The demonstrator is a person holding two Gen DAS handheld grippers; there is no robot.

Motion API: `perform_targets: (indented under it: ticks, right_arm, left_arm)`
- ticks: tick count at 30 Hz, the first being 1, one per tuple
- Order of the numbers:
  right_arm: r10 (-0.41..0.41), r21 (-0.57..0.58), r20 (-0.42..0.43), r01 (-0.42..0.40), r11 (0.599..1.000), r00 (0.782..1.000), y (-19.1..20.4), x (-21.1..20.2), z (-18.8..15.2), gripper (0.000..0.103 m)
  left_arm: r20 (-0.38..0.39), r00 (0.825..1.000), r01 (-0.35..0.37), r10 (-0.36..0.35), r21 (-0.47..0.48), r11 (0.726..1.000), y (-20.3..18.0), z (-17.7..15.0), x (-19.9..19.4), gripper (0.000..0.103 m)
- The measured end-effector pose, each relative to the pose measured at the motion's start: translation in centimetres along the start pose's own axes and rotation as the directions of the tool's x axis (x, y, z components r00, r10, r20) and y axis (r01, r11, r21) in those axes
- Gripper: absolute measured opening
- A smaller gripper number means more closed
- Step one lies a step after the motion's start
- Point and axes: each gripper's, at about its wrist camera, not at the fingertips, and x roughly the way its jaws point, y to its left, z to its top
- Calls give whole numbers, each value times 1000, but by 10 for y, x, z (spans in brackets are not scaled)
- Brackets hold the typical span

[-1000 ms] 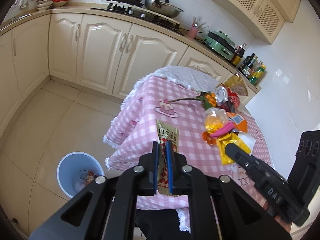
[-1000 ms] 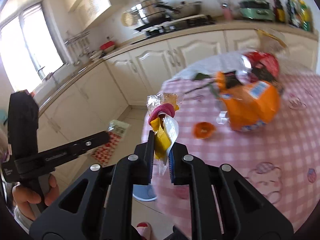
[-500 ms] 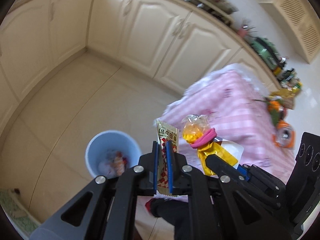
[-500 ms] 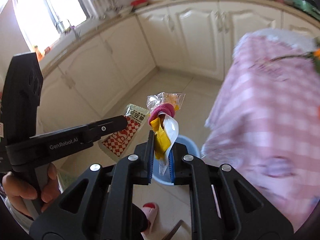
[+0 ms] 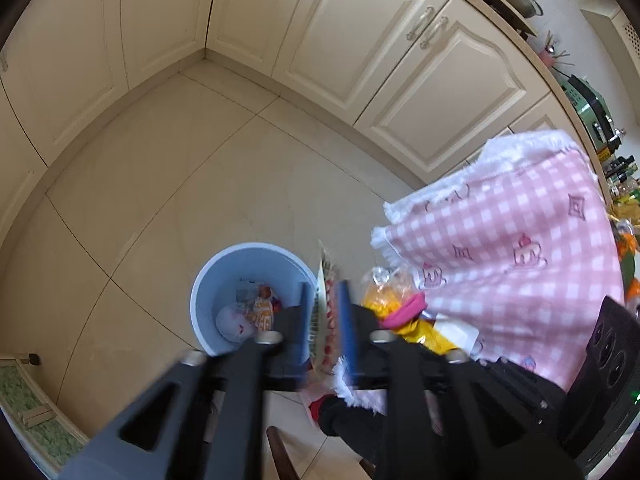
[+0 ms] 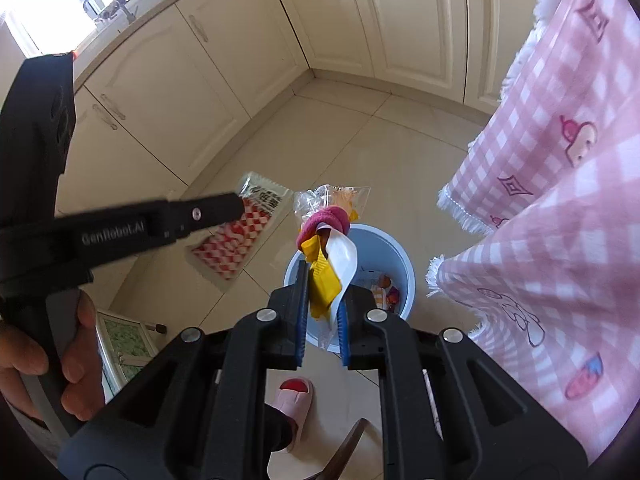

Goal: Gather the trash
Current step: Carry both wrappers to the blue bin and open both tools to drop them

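A light-blue trash bin [image 5: 248, 256] [image 6: 394, 248] stands on the tiled floor with several wrappers inside. My left gripper [image 5: 324, 292] hangs just above its right rim, its jaws opening. The red-and-white checked snack wrapper [image 5: 326, 308] [image 6: 244, 232] stands loose between the blue pads, which no longer press on it. My right gripper [image 6: 323, 284] is over the bin's near-left rim, shut on a bundle of trash [image 6: 328, 256] [image 5: 396, 308]: yellow and white wrappers, a pink band and a clear orange bag.
The pink checked tablecloth [image 5: 520, 240] [image 6: 560, 160] hangs close on the right of the bin. Cream cabinets [image 5: 360, 40] line the far walls. A person's hand [image 6: 24, 360] holds the left gripper, and a pink slipper [image 6: 294, 396] is near the bin.
Both grippers swung away from the table and down over the blue bin. The left jaws have parted from the checked wrapper. The right gripper still holds its bundle.
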Motion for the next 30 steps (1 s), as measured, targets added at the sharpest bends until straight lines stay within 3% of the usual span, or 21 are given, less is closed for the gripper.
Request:
perform_targets:
  ticks: [1, 2, 8, 20, 24, 26, 30]
  right_arm:
    - [1, 2, -3, -1, 1000, 1000, -1, 1, -1, 13]
    - [2, 5, -9, -2, 1000, 1000, -1, 4, 0, 13]
    - [4, 5, -24, -4, 1000, 1000, -4, 9, 0, 13]
    - [20, -12, -12, -20, 1000, 1000, 6, 13, 4, 14]
    - [13, -18, 10, -13, 1000, 1000, 11, 11, 11, 26]
    - [-9, -16, 24, 9, 1000, 1000, 13, 8, 12, 52]
    - [-15, -30, 42, 16, 999, 999, 17, -1, 11, 56]
  left_arm:
    - [7, 1000, -10, 10, -4, 1000, 1, 2, 1, 55]
    - [14, 1000, -17, 17, -7, 1000, 2, 3, 1, 56]
    - [8, 998, -61, 61, -8, 998, 10, -2, 2, 56]
    - [13, 999, -45, 46, -64, 997, 34, -12, -13, 56]
    - [29, 999, -38, 40, -68, 997, 34, -13, -24, 56]
    - [38, 999, -31, 33, -62, 998, 32, -14, -31, 56]
    - [61, 998, -21, 24, -48, 999, 26, -16, -48, 56]
